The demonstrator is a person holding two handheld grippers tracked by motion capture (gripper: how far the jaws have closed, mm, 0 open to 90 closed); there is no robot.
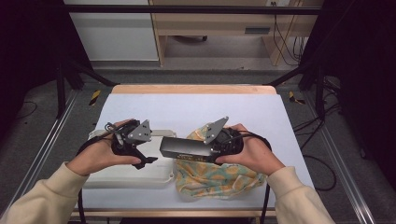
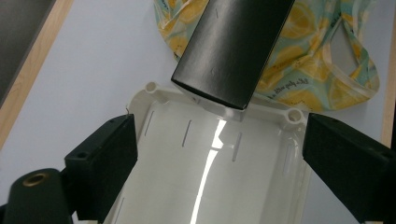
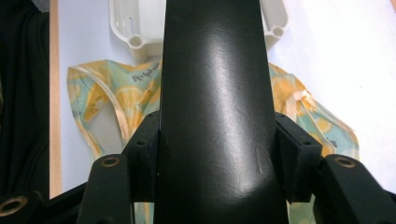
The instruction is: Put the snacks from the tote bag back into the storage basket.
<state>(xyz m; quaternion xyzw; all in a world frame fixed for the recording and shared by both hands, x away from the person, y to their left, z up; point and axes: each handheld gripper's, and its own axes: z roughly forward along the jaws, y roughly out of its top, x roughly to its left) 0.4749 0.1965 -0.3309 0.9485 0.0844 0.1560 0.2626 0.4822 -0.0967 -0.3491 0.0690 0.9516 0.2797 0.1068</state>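
A long black box [image 1: 186, 148] lies level above the table, and my right gripper [image 1: 214, 149] is shut on its right end. In the right gripper view the box [image 3: 215, 93] runs between both jaws of that gripper [image 3: 215, 158]. Its far end [image 2: 233, 51] hangs over the rim of a white plastic tray [image 2: 187, 177]. My left gripper [image 2: 219, 140] is open wide over that tray [image 1: 126, 176], holding nothing. A lemon-print bag [image 1: 219, 179] lies crumpled under the box, beside the tray. The same bag [image 3: 116, 102] spreads below the box in the right gripper view.
The white tabletop [image 1: 196, 109] has free room at the back, edged by a wooden strip [image 1: 191, 88]. Black frame posts [image 1: 60, 84] stand at both sides. Cables [image 1: 322, 121] trail on the floor to the right.
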